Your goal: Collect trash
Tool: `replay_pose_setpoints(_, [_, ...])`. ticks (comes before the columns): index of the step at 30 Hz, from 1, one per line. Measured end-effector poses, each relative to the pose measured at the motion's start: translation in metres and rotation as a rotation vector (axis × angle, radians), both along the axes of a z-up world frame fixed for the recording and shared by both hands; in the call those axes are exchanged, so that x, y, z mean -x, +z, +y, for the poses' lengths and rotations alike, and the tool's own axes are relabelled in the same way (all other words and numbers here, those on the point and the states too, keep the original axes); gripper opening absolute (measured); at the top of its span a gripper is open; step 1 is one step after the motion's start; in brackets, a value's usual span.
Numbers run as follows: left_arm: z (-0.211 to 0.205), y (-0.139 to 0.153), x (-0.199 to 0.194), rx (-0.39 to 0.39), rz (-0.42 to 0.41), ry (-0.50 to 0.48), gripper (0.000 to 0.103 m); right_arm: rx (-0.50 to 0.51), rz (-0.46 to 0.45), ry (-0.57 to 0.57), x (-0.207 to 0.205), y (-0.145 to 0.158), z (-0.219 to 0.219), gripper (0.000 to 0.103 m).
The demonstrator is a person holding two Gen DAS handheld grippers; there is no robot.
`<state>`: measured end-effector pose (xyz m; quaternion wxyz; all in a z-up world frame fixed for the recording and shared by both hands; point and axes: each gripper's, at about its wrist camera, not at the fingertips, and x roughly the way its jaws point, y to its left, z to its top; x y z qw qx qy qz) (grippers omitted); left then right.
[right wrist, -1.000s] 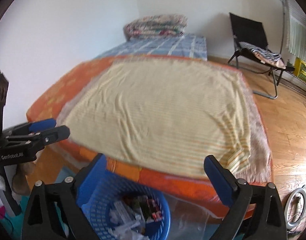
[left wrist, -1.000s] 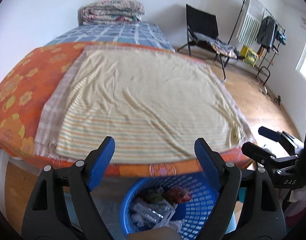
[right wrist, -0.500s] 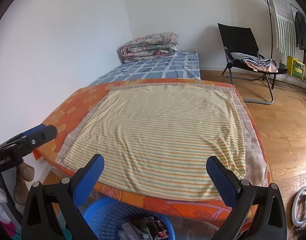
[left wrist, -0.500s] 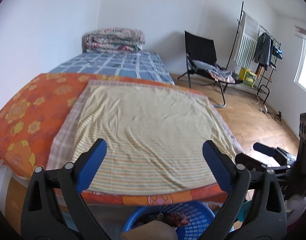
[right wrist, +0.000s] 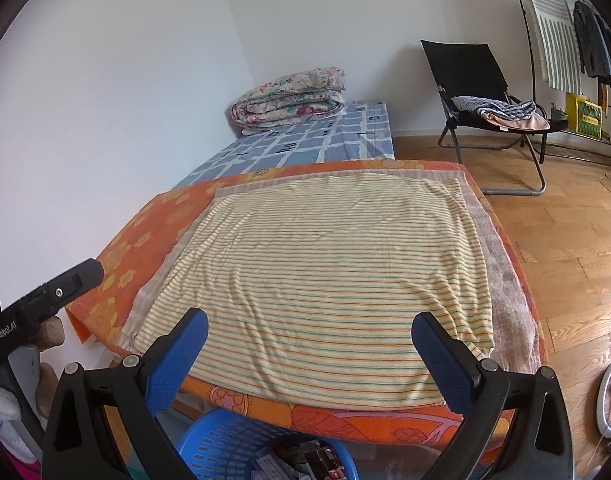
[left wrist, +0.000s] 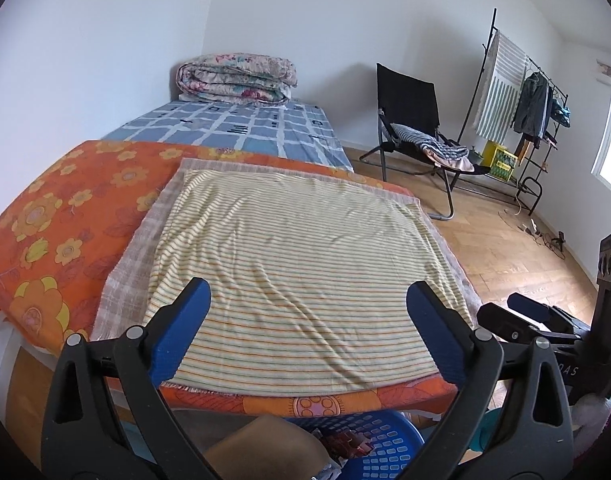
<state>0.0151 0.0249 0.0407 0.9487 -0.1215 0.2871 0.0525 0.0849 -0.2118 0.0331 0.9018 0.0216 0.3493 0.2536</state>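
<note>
We have lifted both grippers, left gripper [left wrist: 307, 308] and right gripper [right wrist: 309, 336] (wide open, empty), away from the blue basket [right wrist: 221, 446]; striped blanket [left wrist: 301, 264] shows no trash.

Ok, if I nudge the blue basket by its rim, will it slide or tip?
Probably slides: the blue basket looks like thin perforated plastic, so light. It sits upright on the floor, its trash low inside, so tipping seems unlikely. The rim may flex.
</note>
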Motion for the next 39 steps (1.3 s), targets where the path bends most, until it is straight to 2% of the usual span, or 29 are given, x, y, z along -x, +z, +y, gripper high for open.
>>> replay_pose_setpoints(39, [-0.0016,-0.0026,-0.0007,0.008,0.010,0.006,0.102,-0.006,0.041,-0.017,-0.0030,-0.0076,-0.0034,0.103])
